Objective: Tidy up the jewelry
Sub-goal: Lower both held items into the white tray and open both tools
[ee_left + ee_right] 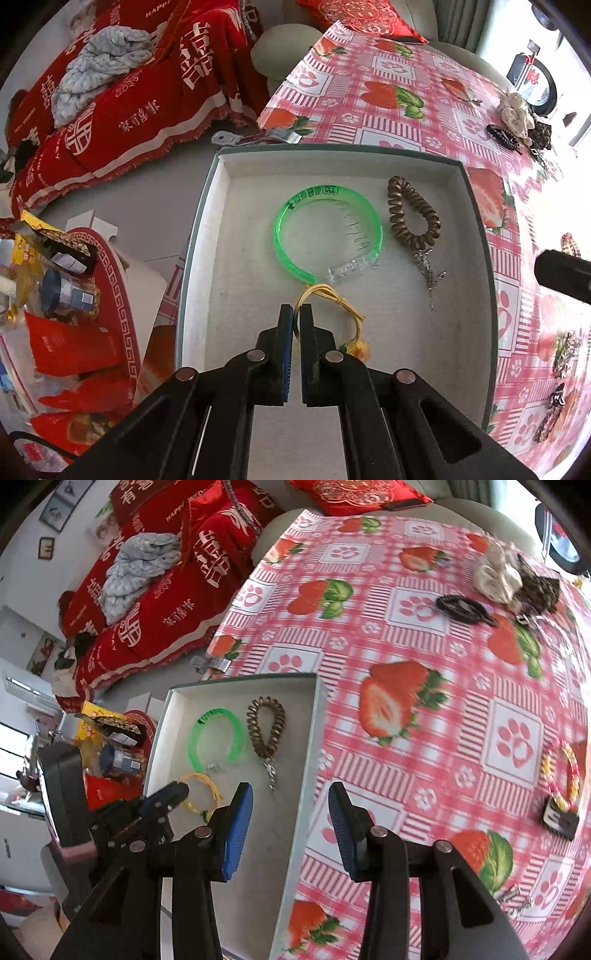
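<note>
A shallow grey box (332,149) lies on the strawberry-print tablecloth (424,635). Inside it are a green bangle (280,236), a bronze coil bracelet (397,218) with a silver charm (430,273), and a yellow cord bracelet (351,306). My left gripper (296,310) is low in the box, shut on the yellow cord. In the right wrist view the left gripper (173,794) sits at the yellow cord bracelet (210,782), near the green bangle (194,738) and the coil bracelet (255,731). My right gripper (290,788) hangs open and empty over the box's right wall (317,709).
On the cloth lie a black hair tie (461,607), a cream scrunchie (495,576), a patterned scrunchie (539,589), a pink-yellow beaded bracelet (569,771) on a black tag, and a silver piece (513,897). Left of the table: red blankets (147,96) and snack packs (70,295).
</note>
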Tool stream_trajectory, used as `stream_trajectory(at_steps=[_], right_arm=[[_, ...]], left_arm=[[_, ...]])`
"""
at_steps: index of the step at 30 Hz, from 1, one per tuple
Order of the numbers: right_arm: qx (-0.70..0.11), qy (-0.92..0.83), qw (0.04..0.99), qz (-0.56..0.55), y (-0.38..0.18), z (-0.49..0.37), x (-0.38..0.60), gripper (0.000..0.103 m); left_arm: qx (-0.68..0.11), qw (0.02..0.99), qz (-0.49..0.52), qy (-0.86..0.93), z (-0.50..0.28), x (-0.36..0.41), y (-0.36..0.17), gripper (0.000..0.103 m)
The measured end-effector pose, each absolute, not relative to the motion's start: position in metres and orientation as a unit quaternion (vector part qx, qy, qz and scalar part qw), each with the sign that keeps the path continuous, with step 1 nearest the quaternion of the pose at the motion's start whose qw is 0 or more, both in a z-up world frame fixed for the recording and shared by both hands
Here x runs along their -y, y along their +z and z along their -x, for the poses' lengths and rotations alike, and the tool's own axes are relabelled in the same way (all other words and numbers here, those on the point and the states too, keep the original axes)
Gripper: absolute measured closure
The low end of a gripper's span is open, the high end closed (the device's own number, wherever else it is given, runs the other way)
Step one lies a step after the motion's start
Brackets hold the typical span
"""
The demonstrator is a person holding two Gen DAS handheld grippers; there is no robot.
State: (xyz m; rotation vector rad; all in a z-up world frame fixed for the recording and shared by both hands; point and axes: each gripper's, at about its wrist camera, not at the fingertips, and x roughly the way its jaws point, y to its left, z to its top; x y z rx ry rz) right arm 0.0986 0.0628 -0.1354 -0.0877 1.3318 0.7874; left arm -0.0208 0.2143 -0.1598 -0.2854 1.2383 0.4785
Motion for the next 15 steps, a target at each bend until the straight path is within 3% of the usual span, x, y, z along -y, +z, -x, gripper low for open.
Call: stream_trajectory(at_steps=[15], right_arm=[[-0.617, 0.33, 0.714, 0.01, -0.138, -0.094, -0.016, 0.057]], left_arm=[[-0.569, 0.783, 0.128, 0.216, 0.023, -0.205, -0.148, 0.094]])
